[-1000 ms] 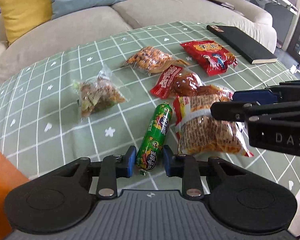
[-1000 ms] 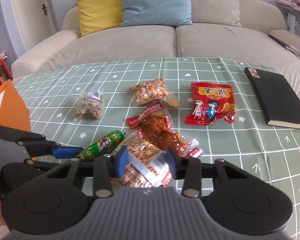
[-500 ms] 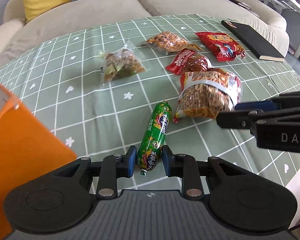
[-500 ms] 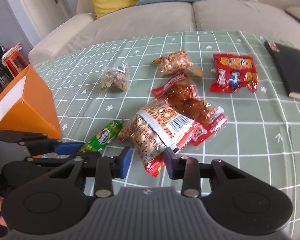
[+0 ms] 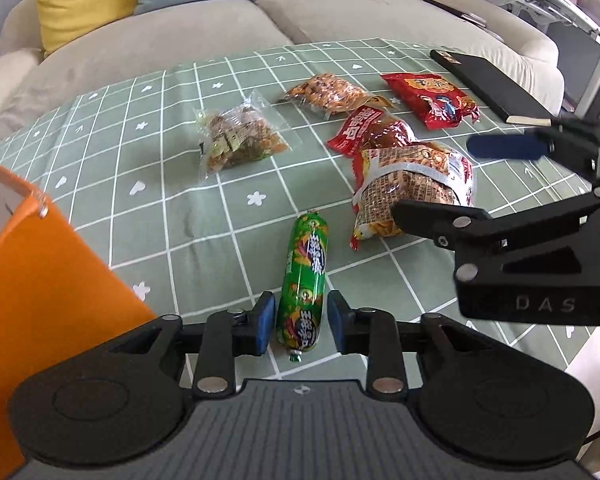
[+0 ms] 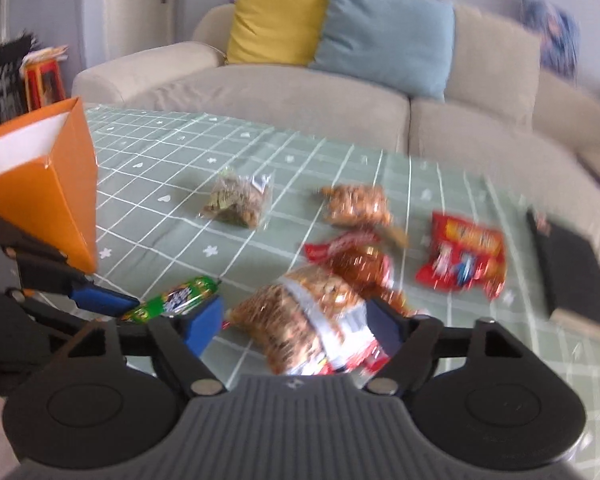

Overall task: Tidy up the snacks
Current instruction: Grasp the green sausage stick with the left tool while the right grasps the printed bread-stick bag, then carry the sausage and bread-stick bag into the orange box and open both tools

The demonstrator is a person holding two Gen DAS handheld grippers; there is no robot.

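A green sausage stick (image 5: 305,280) lies on the green checked tablecloth (image 5: 160,184), its near end between the fingers of my left gripper (image 5: 300,326), which is open with a gap on both sides. My right gripper (image 6: 296,320) is open wide around a yellow-red peanut bag (image 6: 300,320) on the cloth; it also shows in the left wrist view (image 5: 412,184). The right gripper (image 5: 460,178) appears at the right of the left wrist view. An orange paper bag (image 5: 32,280) stands open at the left. The right wrist view is blurred.
More snacks lie beyond: a clear mixed-snack bag (image 5: 240,140), an orange nut bag (image 5: 332,94), a red meat pack (image 5: 376,132), a red packet (image 5: 432,100). A black notebook (image 5: 488,84) lies at the far right. A beige sofa (image 5: 160,40) stands behind the table.
Both grippers have opened; the right one opened wide and swung, blurring its view. The sausage and the peanut bag now rest on the cloth. The orange bag is closer.
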